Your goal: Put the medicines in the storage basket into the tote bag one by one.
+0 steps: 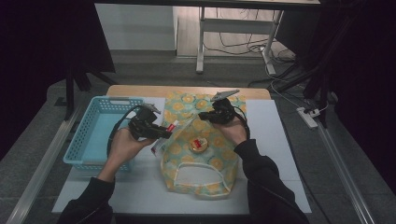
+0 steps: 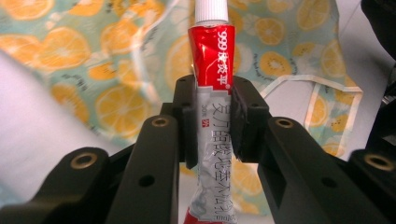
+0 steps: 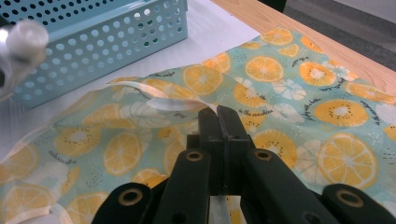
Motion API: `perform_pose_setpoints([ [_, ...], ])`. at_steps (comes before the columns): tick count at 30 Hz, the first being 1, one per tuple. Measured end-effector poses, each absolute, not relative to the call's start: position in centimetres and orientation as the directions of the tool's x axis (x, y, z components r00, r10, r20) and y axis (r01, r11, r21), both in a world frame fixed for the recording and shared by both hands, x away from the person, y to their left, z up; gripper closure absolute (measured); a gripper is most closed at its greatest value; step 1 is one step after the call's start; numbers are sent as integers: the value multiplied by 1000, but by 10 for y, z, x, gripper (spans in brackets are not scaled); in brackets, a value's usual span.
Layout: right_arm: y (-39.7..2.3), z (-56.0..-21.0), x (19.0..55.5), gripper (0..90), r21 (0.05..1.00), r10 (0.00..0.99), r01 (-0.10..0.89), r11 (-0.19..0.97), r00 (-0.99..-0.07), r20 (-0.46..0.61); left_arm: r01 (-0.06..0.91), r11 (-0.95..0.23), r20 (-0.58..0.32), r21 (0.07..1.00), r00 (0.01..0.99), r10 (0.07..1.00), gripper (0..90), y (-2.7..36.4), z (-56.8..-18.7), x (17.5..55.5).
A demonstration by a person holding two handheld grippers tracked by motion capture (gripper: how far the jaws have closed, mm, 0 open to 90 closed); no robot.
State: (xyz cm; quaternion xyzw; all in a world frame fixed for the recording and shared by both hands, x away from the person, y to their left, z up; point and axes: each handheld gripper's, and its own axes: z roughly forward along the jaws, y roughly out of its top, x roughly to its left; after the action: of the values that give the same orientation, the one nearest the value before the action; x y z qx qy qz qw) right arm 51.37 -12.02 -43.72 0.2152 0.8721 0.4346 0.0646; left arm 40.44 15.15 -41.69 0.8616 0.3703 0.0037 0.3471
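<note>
In the left gripper view the tube runs off both top and bottom edges, so its cap end and tail are cut off, and the fingers cover its sides at the middle. In the right gripper view a blurred white cap sits at the left edge. The strip of bag pinched between the closed jaws is mostly hidden. In the high view the small round thing on the bag is too small to identify.
</note>
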Motion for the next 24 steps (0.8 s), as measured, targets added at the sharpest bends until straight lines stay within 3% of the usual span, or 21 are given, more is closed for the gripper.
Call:
perform_pose_setpoints([
  [16, -121, -435, 514, 900, 793, 434, 319, 519, -898, 77, 603, -559, -221, 569, 767, 603, 745, 95, -432, 422],
  [24, -121, -433, 514, 900, 796, 432, 315, 517, -899, 75, 592, -591, -163, 548, 769, 619, 745, 73, -444, 434],
])
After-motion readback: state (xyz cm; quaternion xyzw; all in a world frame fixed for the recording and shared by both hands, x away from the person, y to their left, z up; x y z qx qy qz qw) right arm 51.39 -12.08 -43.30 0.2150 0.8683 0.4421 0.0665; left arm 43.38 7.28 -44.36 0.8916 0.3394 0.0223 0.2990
